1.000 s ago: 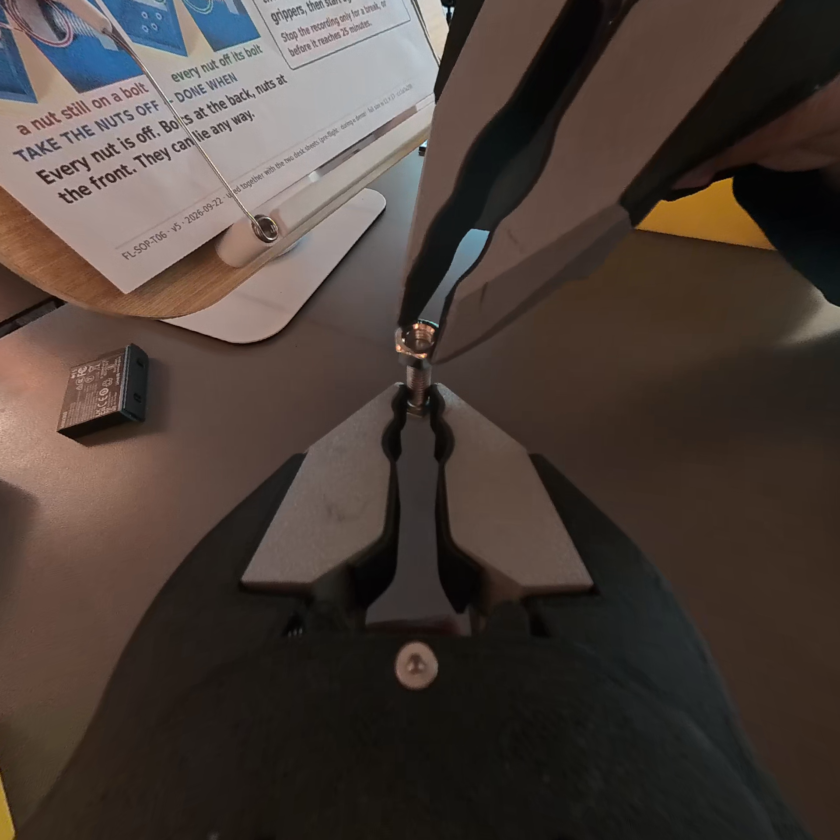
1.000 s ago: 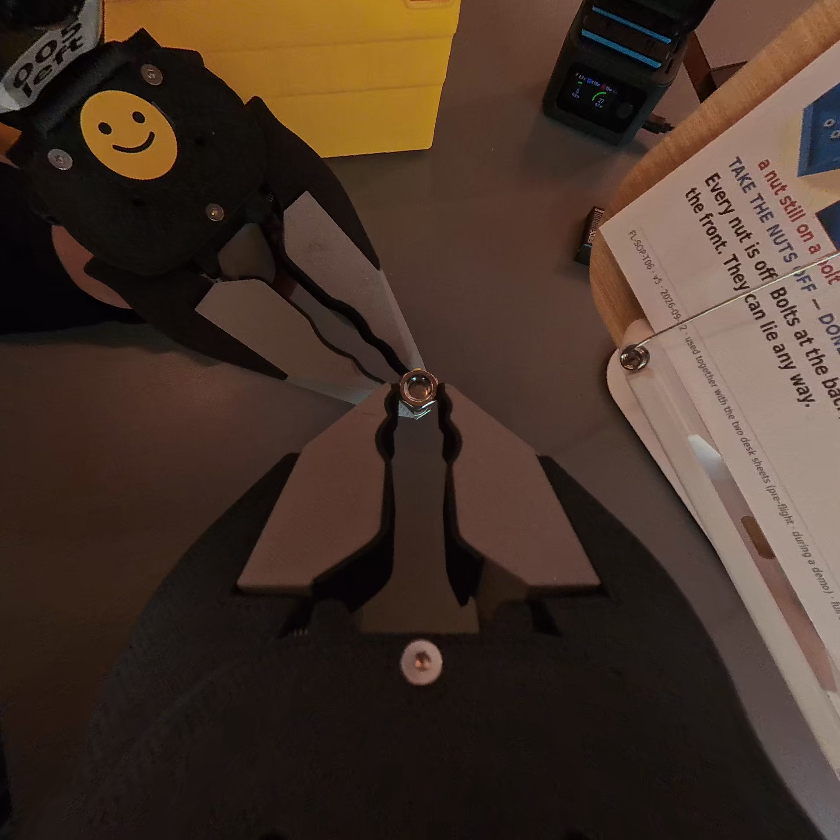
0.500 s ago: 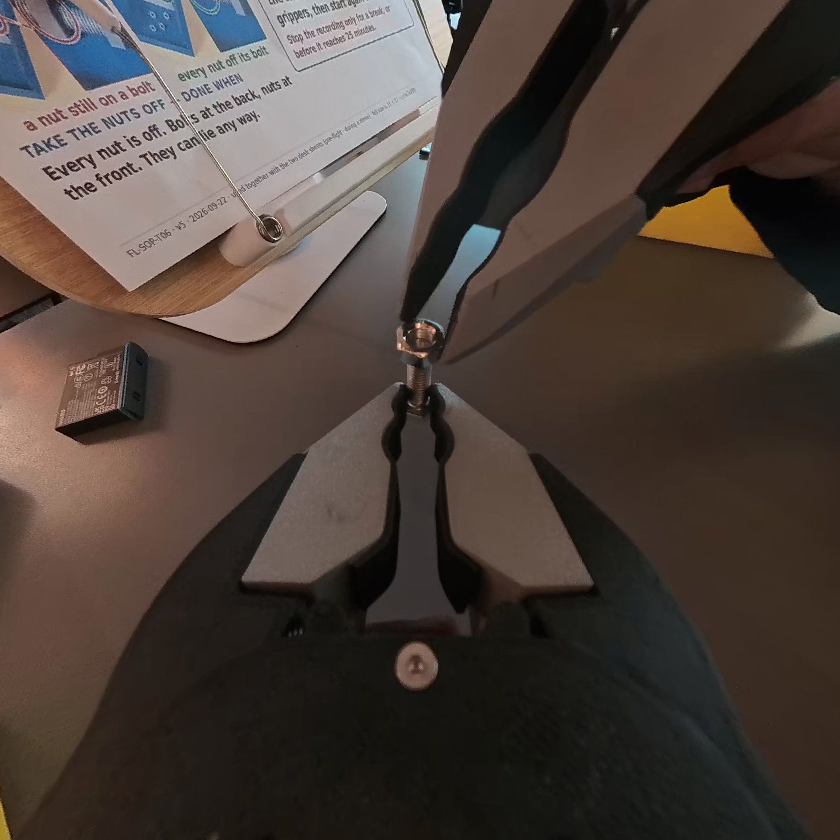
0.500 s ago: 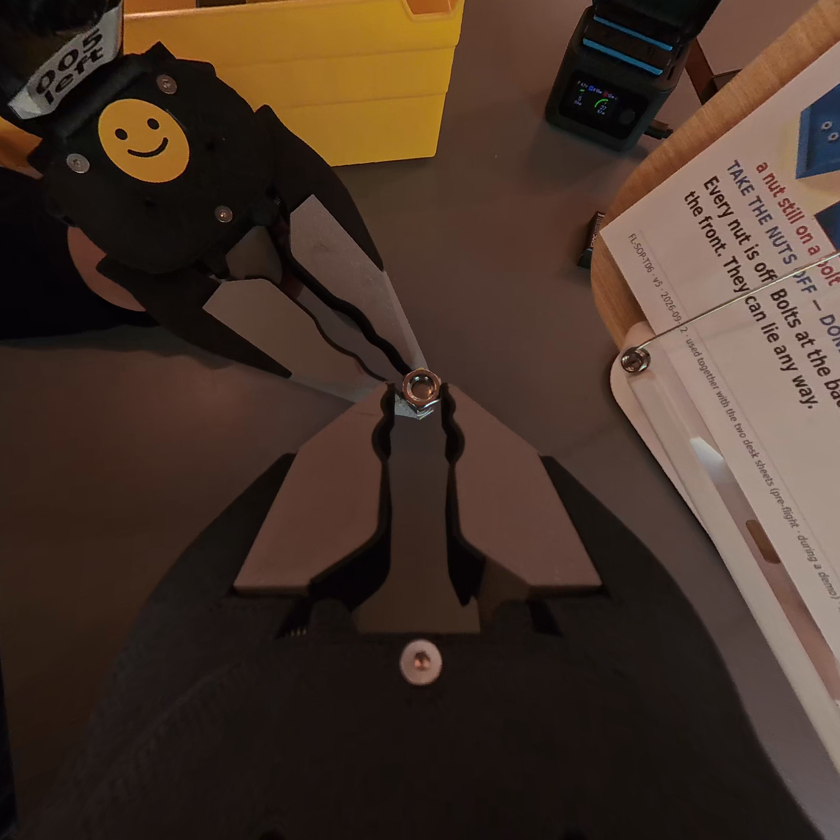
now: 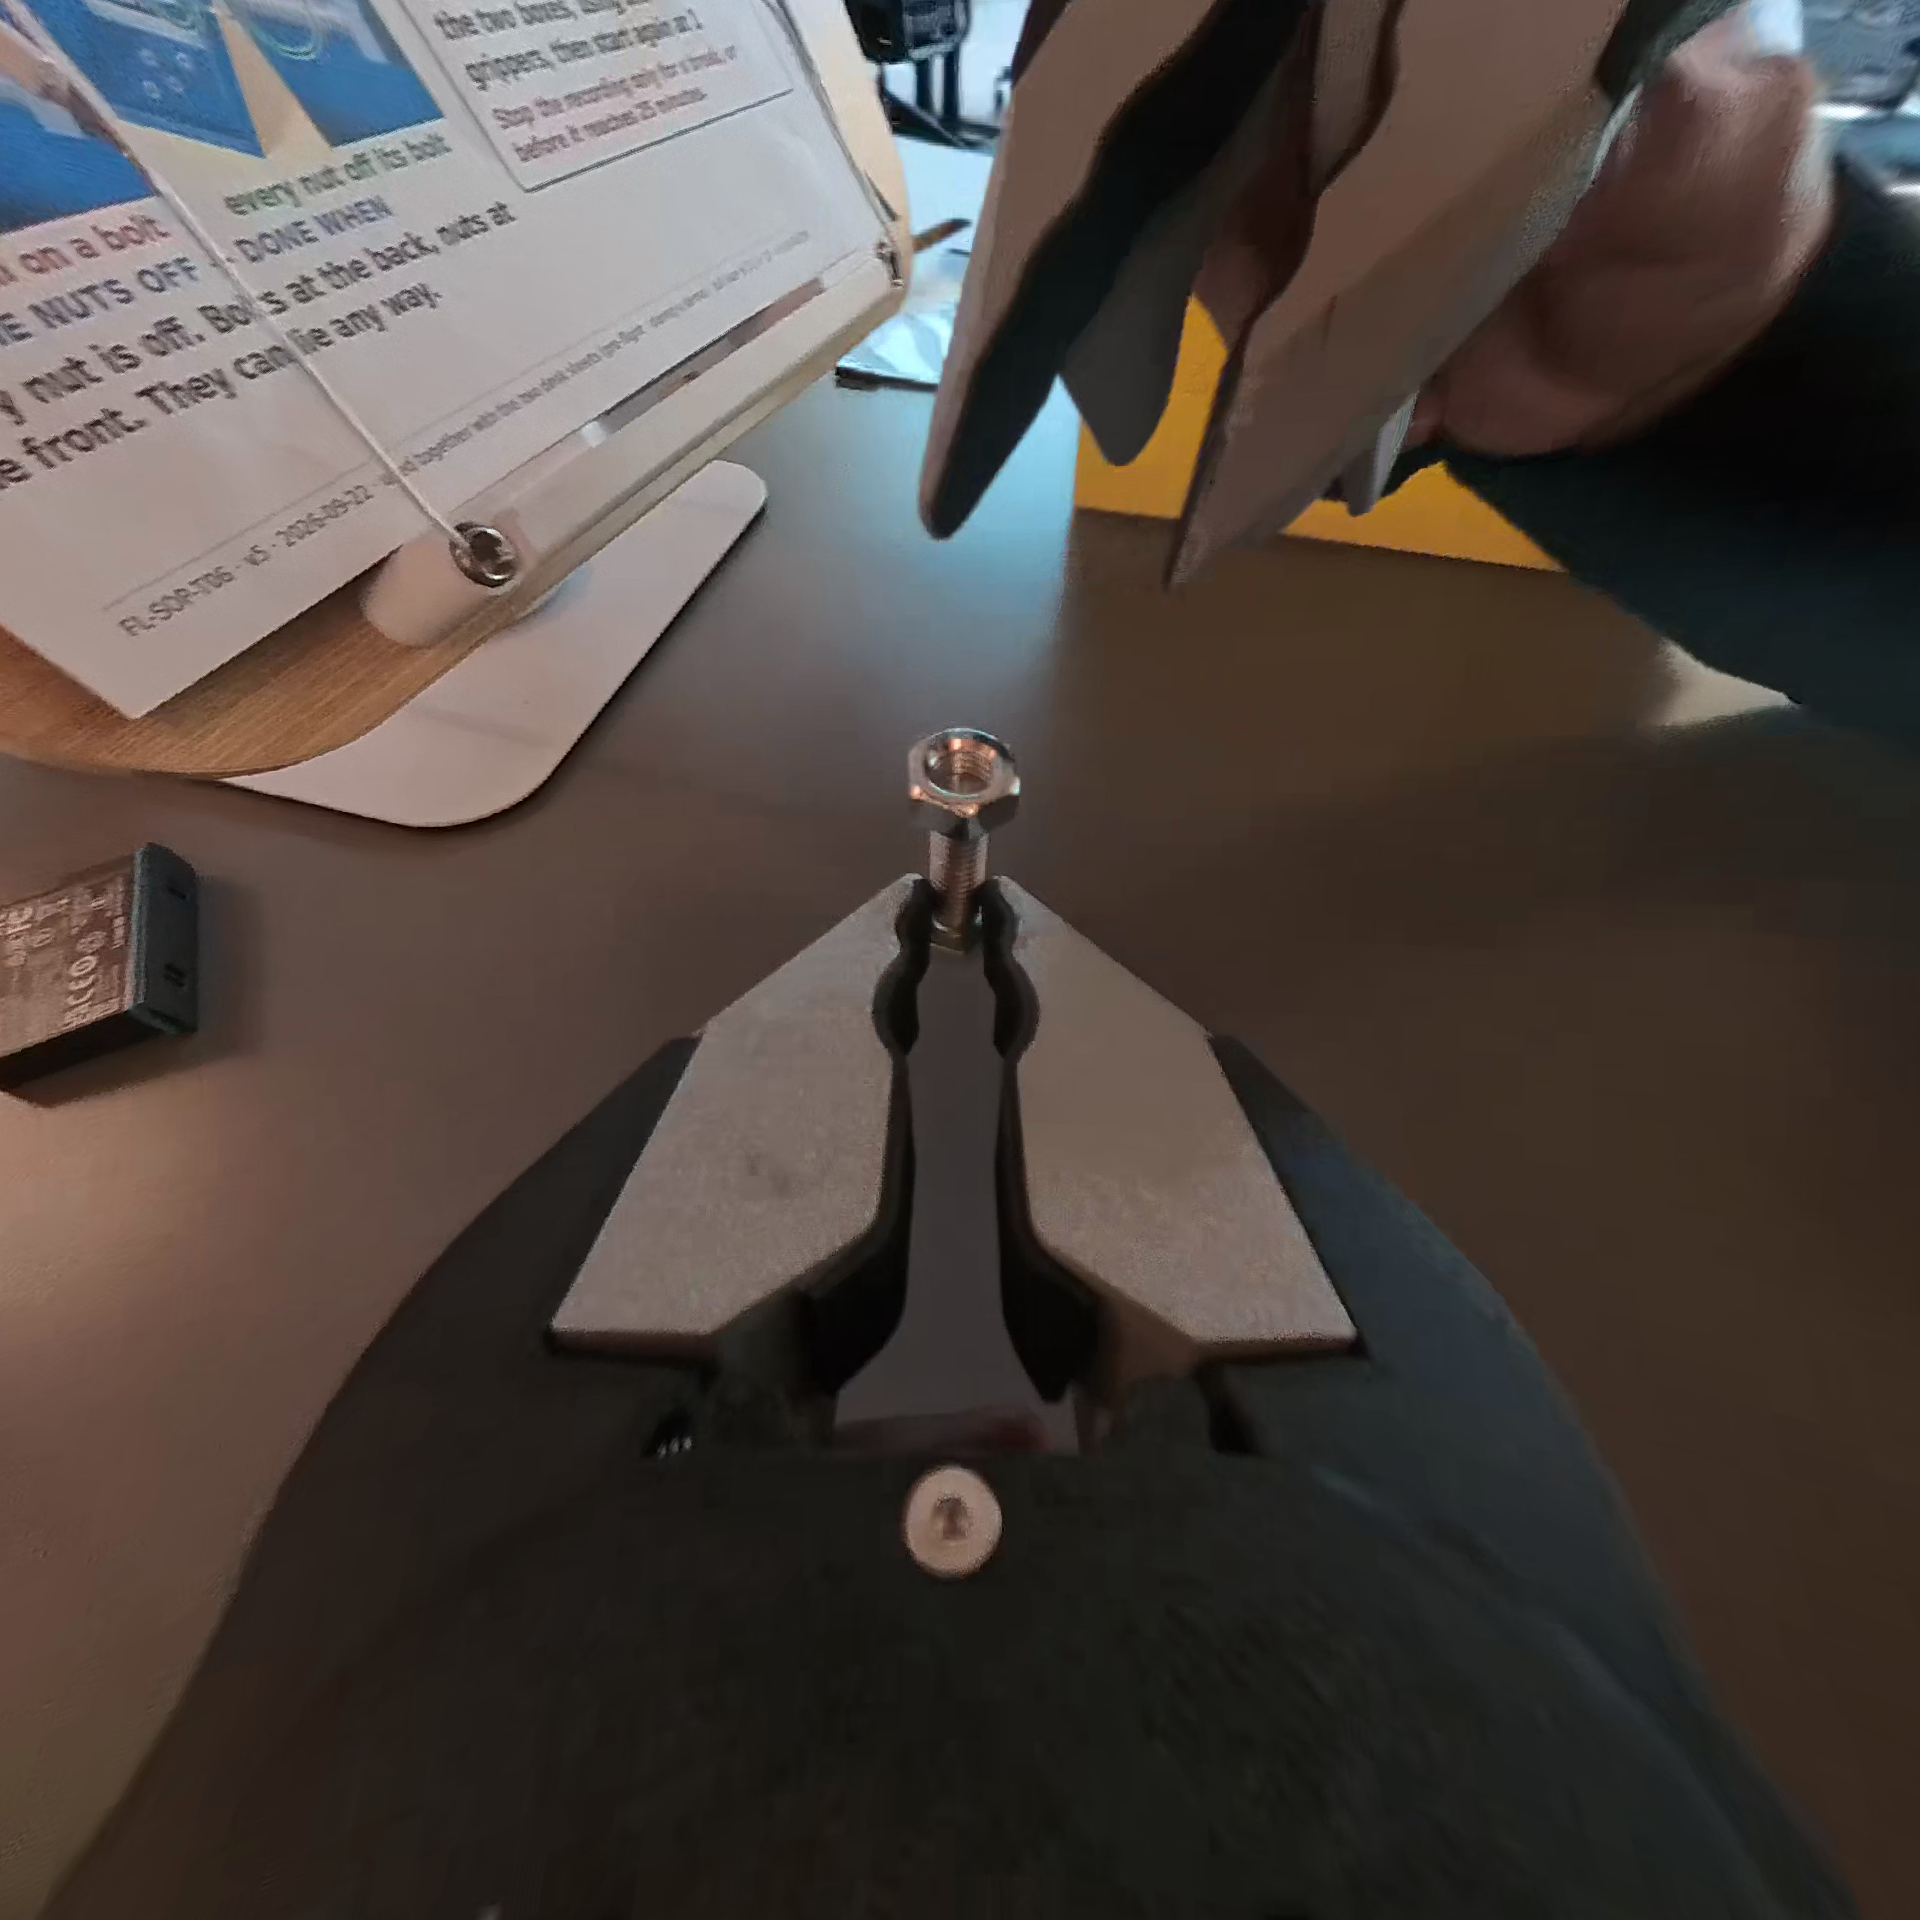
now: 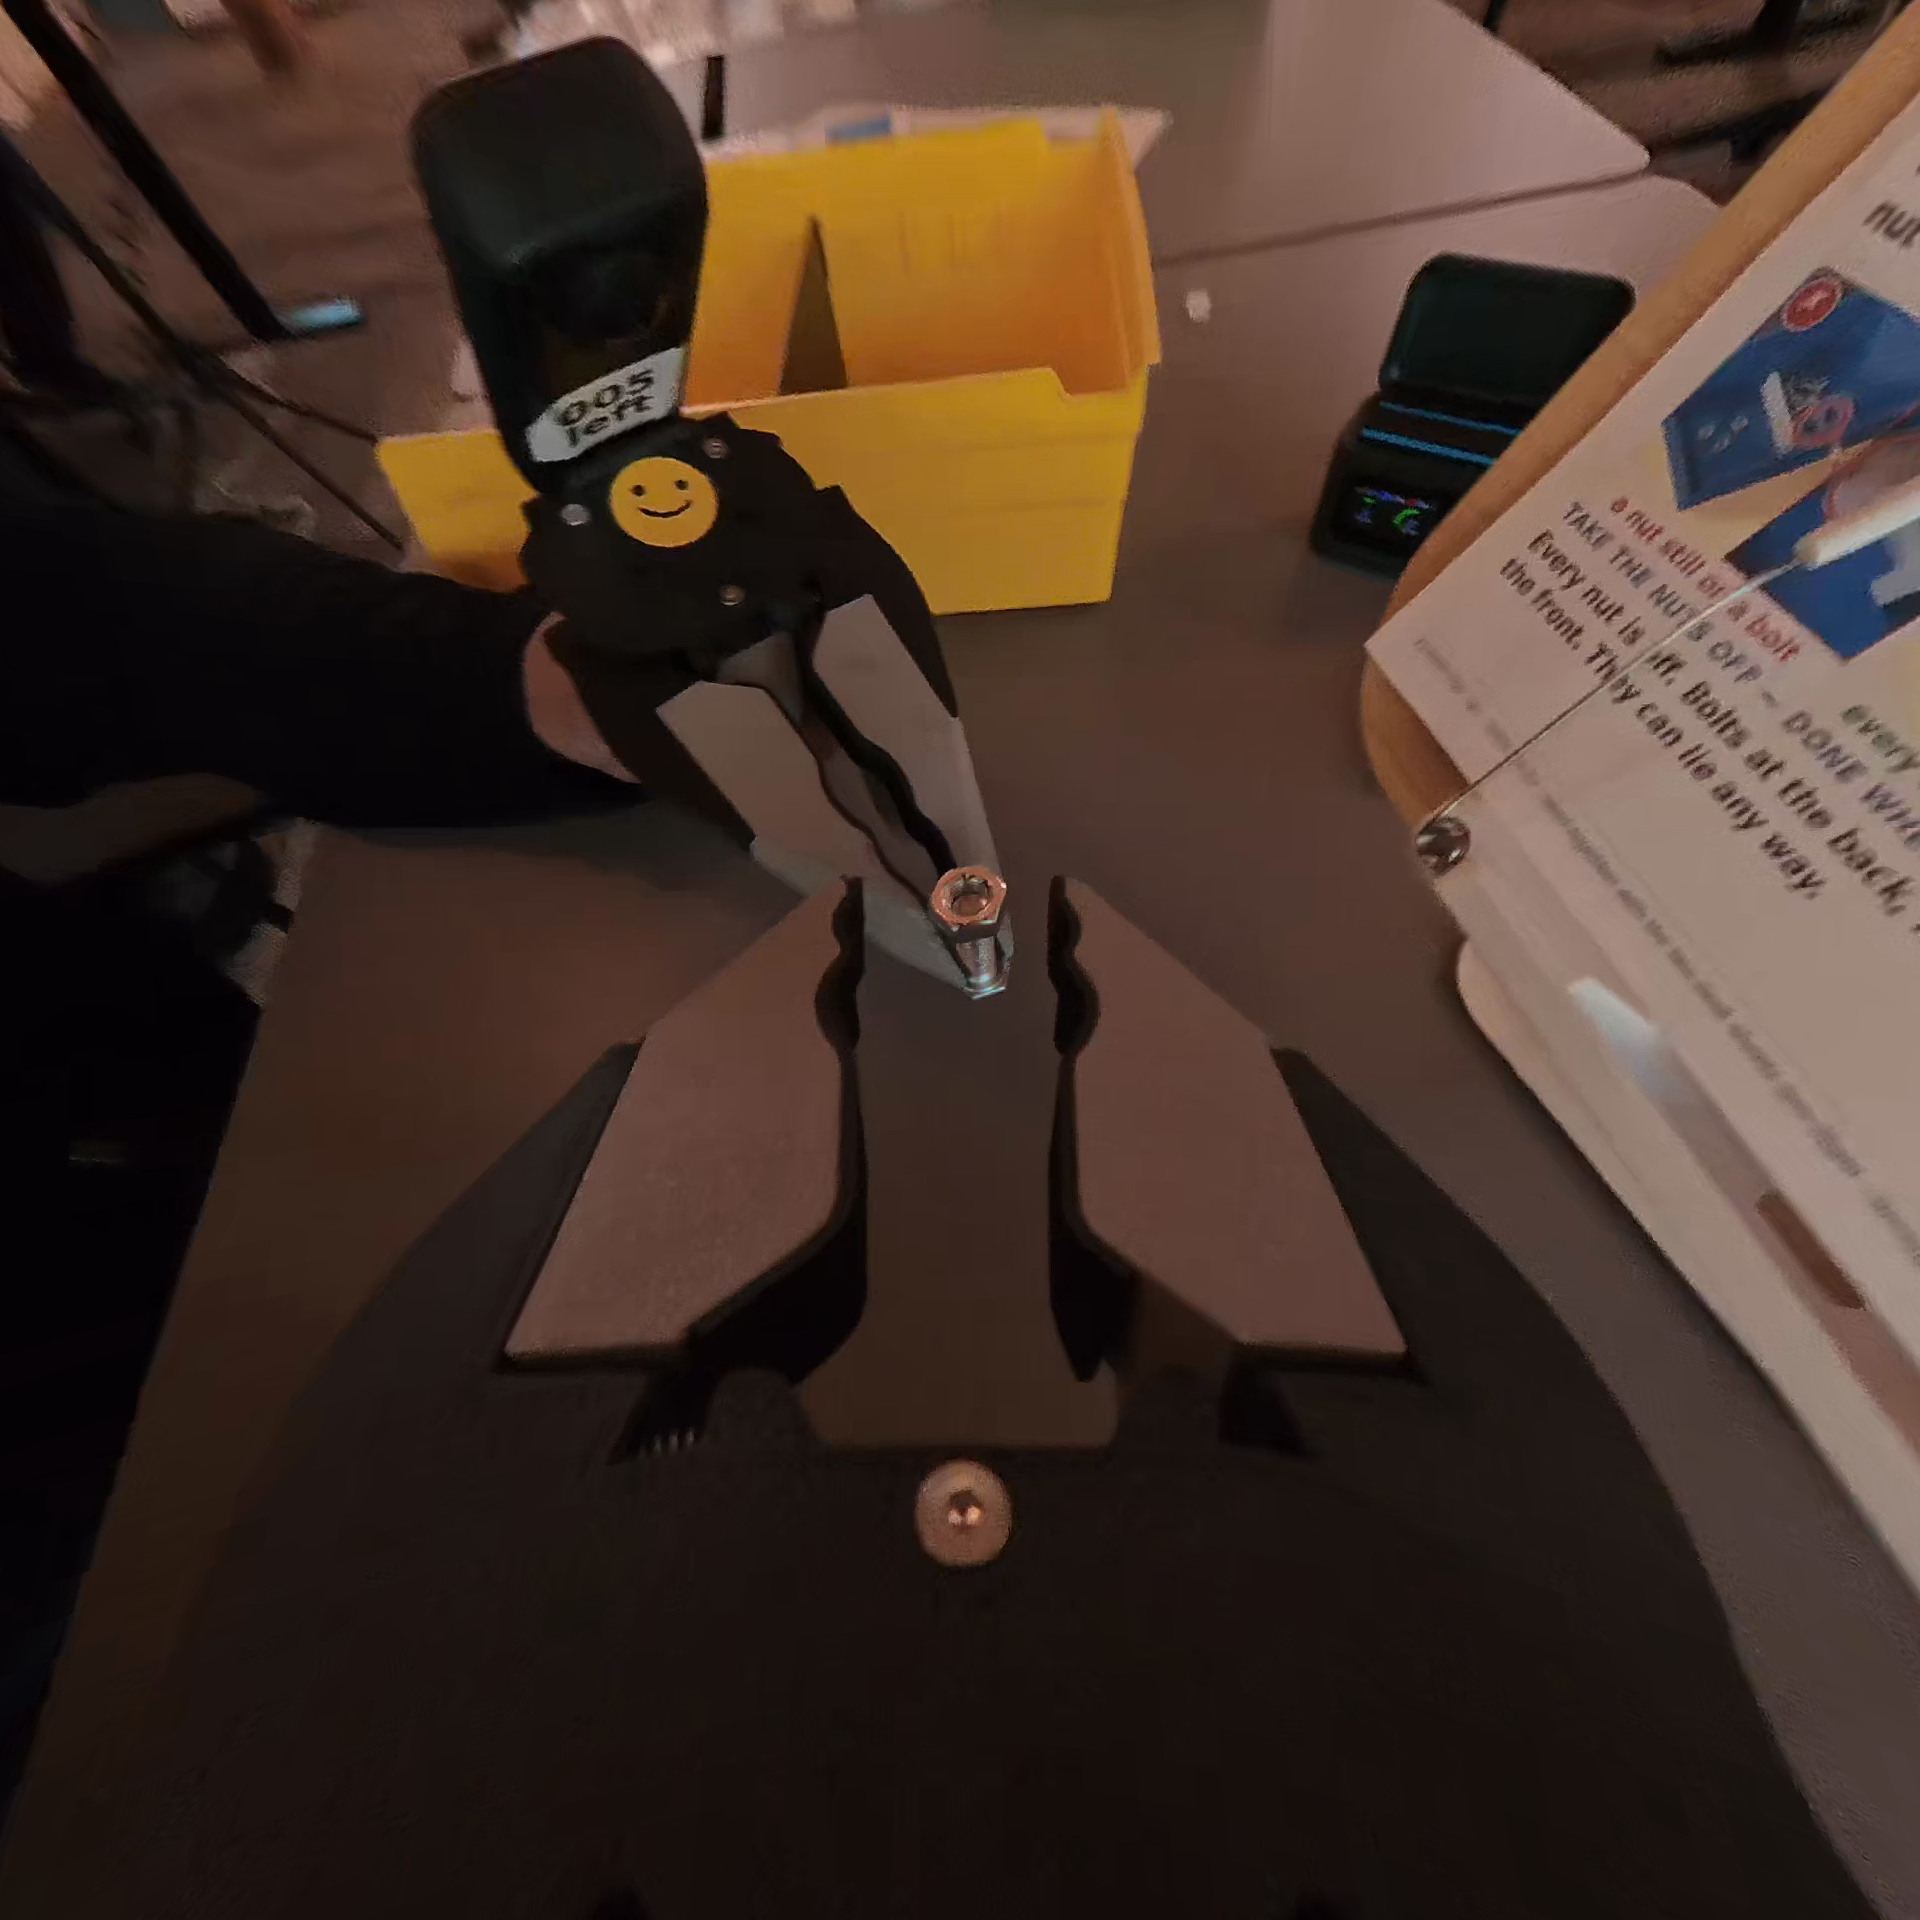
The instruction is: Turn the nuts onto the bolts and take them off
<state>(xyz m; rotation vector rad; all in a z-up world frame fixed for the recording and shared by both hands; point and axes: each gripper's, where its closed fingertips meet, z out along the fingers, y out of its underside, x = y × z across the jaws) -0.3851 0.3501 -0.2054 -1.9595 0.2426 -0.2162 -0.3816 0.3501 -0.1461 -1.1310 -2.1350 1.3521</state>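
Note:
My left gripper [image 5: 954, 920] is shut on the lower end of a small steel bolt [image 5: 953, 873] and holds it upright above the dark table. A steel hex nut [image 5: 963, 779] sits on the bolt's top end. My right gripper [image 5: 1060, 556] is open and empty, raised above and behind the nut, apart from it. In the right wrist view I look down between the right gripper's [image 6: 954, 902] spread fingers at the nut [image 6: 968, 897] and the bolt [image 6: 979, 956], which is pinched in the left gripper's fingertips [image 6: 940, 831]. A hand holds each gripper.
A wooden stand with an instruction sheet [image 5: 312, 312] rises at the back left; it also shows in the right wrist view [image 6: 1714, 748]. A black battery [image 5: 94, 956] lies at the left. A yellow bin [image 6: 935, 468] and a black charger case [image 6: 1455, 416] stand beyond the left gripper. One gripper's finger ends stand about 6 cm off the other's.
My right gripper has opened, let go of the nut and lifted away from it. The nut stays on the bolt's end. The left gripper still holds the bolt.

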